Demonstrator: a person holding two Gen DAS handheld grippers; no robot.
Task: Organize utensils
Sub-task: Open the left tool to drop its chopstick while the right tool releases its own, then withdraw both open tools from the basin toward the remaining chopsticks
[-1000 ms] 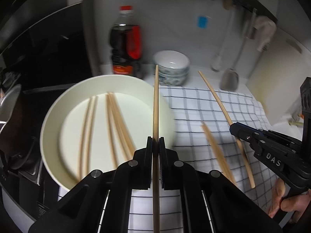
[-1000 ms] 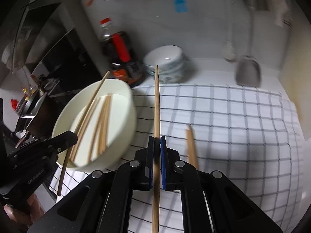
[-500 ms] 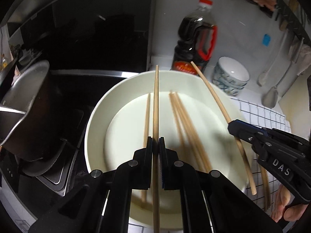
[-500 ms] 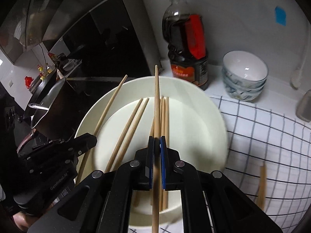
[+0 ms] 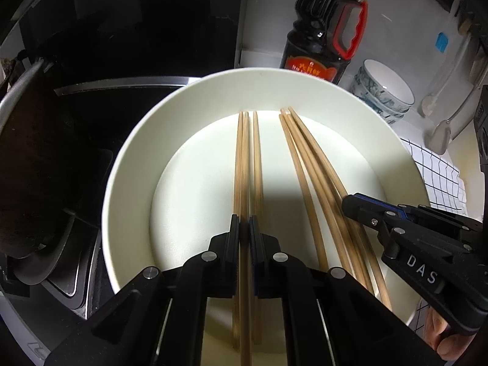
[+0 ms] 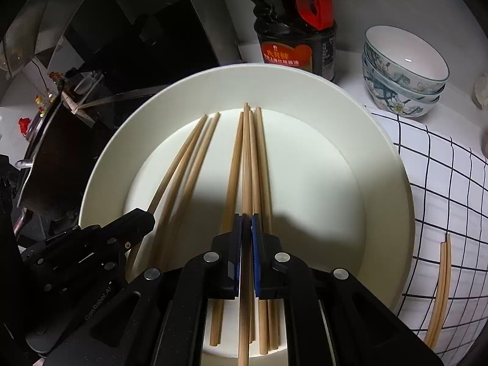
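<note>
A large cream bowl point(image 5: 128, 164) point(image 6: 393, 183) holds several wooden chopsticks point(image 5: 257, 158) point(image 6: 198, 158). My left gripper point(image 5: 244, 228) is shut on one chopstick point(image 5: 242, 152) held low inside the bowl, beside the ones lying there. My right gripper point(image 6: 246, 227) is shut on another chopstick point(image 6: 246, 158), also down in the bowl over a bundle. Each gripper shows in the other's view: the right one point(image 5: 360, 204) and the left one point(image 6: 137, 219). A loose chopstick pair point(image 6: 440, 289) lies on the checked cloth point(image 6: 451, 189).
A dark soy sauce bottle point(image 5: 323, 27) point(image 6: 299, 21) stands behind the bowl. Stacked patterned bowls point(image 5: 387, 91) point(image 6: 402, 70) sit at the back right. A dark pan point(image 5: 27, 158) and stove lie to the left. Ladles point(image 5: 442, 131) hang on the wall.
Both grippers moved left from over the cloth to the bowl and lowered their chopsticks into it, close to the ones lying there.
</note>
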